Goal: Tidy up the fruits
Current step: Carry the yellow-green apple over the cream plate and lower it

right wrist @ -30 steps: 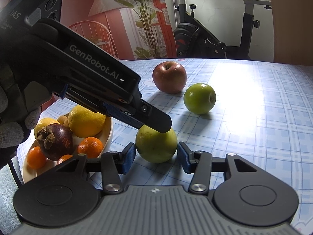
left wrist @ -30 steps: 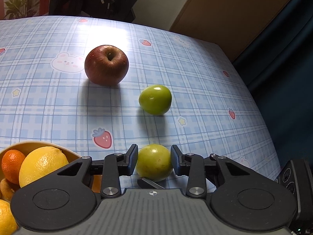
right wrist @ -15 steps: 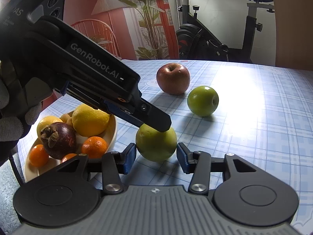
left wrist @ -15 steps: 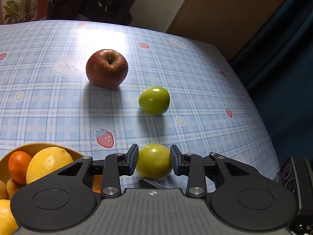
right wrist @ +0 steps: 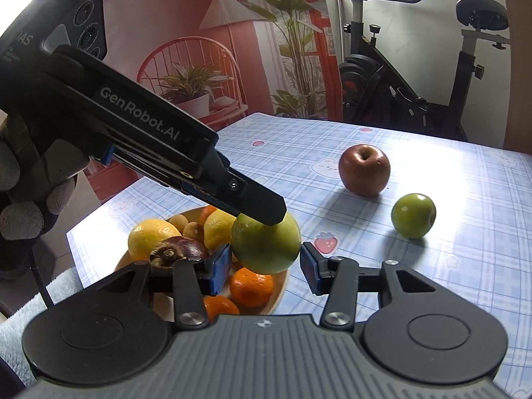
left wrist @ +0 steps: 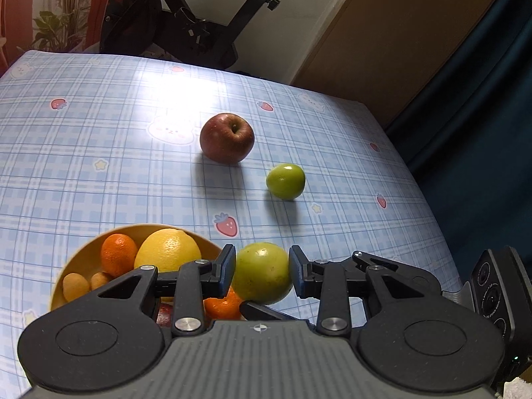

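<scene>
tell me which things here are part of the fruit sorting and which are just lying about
Job: green fruit in left gripper, right gripper, bowl of fruit, red apple, smaller green fruit.
Lying about: exercise bike, potted plant, lamp.

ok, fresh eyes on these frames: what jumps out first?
The green fruit pinched in the left claw, held over the edge of the fruit-filled bowl near the table's corner. The right claw sits just under it, pads apart and not pressing. Beyond, a red apple and a smaller green fruit lie loose on the blue plaid cloth.
</scene>
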A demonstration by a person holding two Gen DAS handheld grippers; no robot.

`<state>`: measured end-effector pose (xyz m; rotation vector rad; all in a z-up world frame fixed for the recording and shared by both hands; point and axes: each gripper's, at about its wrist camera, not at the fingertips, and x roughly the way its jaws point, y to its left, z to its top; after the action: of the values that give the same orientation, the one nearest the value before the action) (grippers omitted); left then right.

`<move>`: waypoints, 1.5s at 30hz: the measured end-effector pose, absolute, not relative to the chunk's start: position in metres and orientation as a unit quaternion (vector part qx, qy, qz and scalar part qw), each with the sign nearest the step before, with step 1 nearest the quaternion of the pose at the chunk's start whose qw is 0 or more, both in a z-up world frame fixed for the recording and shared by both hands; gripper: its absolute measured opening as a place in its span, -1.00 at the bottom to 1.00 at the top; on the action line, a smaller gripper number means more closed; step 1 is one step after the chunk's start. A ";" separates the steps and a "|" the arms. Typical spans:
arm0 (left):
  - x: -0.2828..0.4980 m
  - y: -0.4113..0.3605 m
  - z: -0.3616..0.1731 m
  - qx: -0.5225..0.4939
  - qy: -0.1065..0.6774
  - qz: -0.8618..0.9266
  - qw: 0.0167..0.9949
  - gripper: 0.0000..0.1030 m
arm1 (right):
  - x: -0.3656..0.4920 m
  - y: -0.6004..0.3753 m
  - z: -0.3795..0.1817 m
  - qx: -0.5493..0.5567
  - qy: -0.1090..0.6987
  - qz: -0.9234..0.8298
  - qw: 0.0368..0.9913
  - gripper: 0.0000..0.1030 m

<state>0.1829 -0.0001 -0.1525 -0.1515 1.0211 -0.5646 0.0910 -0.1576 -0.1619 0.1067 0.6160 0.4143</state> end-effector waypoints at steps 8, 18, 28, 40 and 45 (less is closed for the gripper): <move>0.180 0.018 -0.161 -0.089 0.489 -0.256 0.829 -0.28 | 0.098 -0.137 -0.167 0.031 0.321 0.213 0.922 -0.06; 0.162 0.027 -0.156 -0.099 0.484 -0.260 0.830 -0.28 | 0.088 -0.132 -0.158 0.027 0.329 0.215 0.919 -0.06; 0.116 0.043 -0.155 -0.092 0.491 -0.252 0.829 -0.28 | 0.061 -0.109 -0.154 0.016 0.360 0.242 0.901 -0.06; 0.108 0.068 -0.168 -0.100 0.509 -0.234 0.822 -0.28 | 0.063 -0.092 -0.168 0.023 0.384 0.273 0.882 -0.06; 0.113 0.067 -0.176 -0.095 0.517 -0.230 0.819 -0.28 | 0.069 -0.088 -0.176 0.020 0.394 0.278 0.876 -0.06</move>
<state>0.1128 0.0671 -0.1764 -0.2016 1.1012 -0.4895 0.0691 -0.0877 -0.1758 0.0428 0.8231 0.5794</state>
